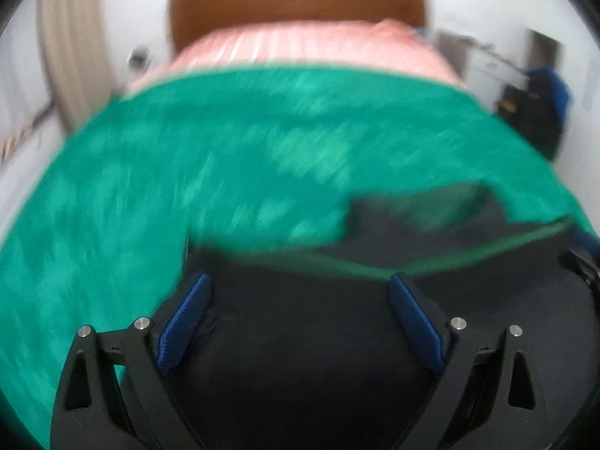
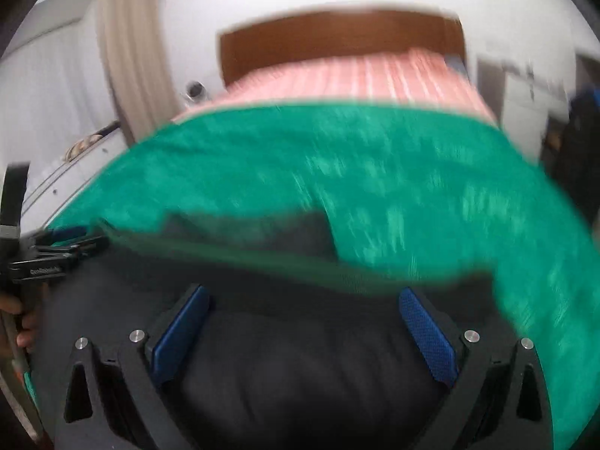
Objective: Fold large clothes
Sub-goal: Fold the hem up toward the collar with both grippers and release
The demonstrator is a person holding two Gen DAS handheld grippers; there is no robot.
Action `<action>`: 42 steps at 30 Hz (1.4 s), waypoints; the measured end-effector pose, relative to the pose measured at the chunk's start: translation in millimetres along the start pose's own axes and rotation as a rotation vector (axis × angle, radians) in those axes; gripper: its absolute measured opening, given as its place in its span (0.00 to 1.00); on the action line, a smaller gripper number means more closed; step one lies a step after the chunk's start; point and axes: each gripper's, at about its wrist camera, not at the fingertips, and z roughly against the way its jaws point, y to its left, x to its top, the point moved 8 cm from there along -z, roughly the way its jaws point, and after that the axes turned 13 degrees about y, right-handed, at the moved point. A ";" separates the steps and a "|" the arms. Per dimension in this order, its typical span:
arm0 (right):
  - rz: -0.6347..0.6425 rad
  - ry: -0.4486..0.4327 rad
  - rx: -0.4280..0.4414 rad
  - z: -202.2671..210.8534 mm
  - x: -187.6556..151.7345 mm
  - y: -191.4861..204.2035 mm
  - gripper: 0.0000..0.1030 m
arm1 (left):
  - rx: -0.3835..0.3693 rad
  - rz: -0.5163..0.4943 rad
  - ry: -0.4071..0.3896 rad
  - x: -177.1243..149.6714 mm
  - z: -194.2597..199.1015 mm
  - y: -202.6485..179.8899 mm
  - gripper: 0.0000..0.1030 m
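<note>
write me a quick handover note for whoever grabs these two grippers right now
Left gripper: jaws open, holding nothing, over the dark garment.
Right gripper: jaws open, holding nothing, over the same garment.
The garment lies on the green blanket at the near end of the bed, with a green-trimmed edge just ahead of both grippers.
Done: garment seems laid out; the frames are too blurred to tell whether any fold is made.
Left: probably grip an edge with each gripper and fold.

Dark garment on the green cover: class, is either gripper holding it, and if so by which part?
Neither. The left gripper and right gripper both stand open over the dark garment, with nothing pinched between their pads.
</note>
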 end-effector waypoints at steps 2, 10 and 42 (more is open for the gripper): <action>-0.073 -0.050 0.134 -6.9 -8.4 -13.6 0.97 | -0.131 0.087 -0.032 -5.4 -4.7 17.8 0.91; -0.134 -0.065 0.234 -23.2 -16.1 -24.9 0.98 | -0.126 0.044 -0.069 -8.5 -21.1 17.0 0.91; -0.162 -0.053 0.257 -29.6 -12.2 -27.6 0.97 | -0.110 0.037 -0.053 -10.8 -35.0 16.4 0.92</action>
